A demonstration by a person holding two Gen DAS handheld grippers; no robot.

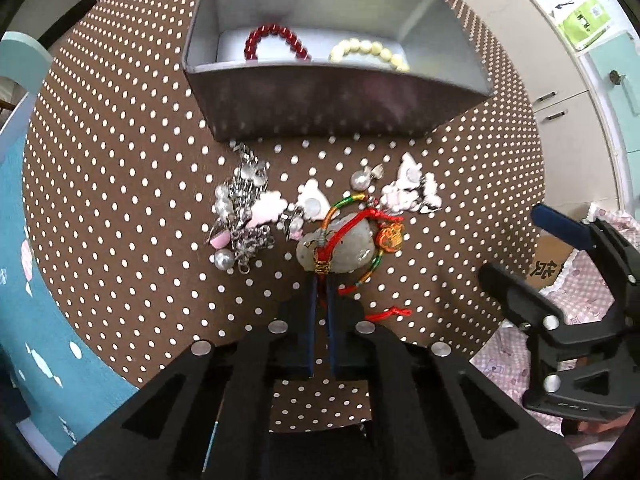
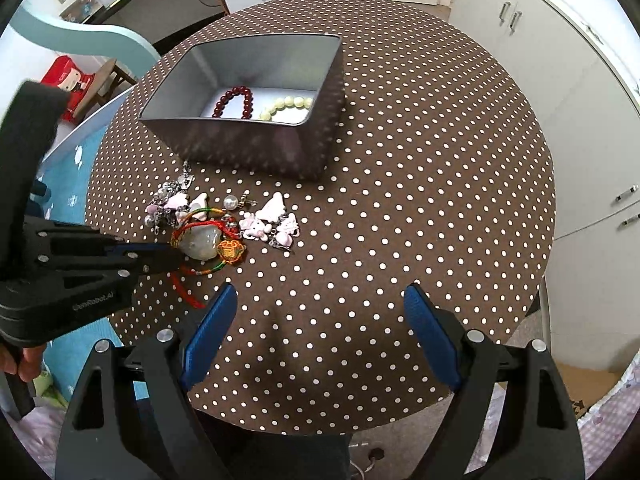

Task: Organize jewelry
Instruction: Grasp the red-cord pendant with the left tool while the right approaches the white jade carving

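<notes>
A pale jade pendant [image 1: 348, 250] on a red and multicoloured cord lies on the dotted brown table [image 1: 120, 160]. My left gripper [image 1: 322, 282] points down at the pendant's near end, shut on the red cord there. In the right wrist view the left gripper [image 2: 173, 255] reaches the pendant [image 2: 200, 242] from the left. My right gripper [image 2: 319, 296] hangs open over bare table, nothing between its blue pads. A silver tin [image 1: 332, 96] behind holds a red bead bracelet [image 1: 276, 40] and a cream bead bracelet [image 1: 370, 52].
Silver chains with pearls [image 1: 242, 216] lie left of the pendant, and white and pink charms [image 1: 408, 194] lie to its right. The round table's edge [image 2: 548, 240] curves near white cupboards [image 2: 580, 100]. A person's hand [image 2: 24, 364] grips the left handle.
</notes>
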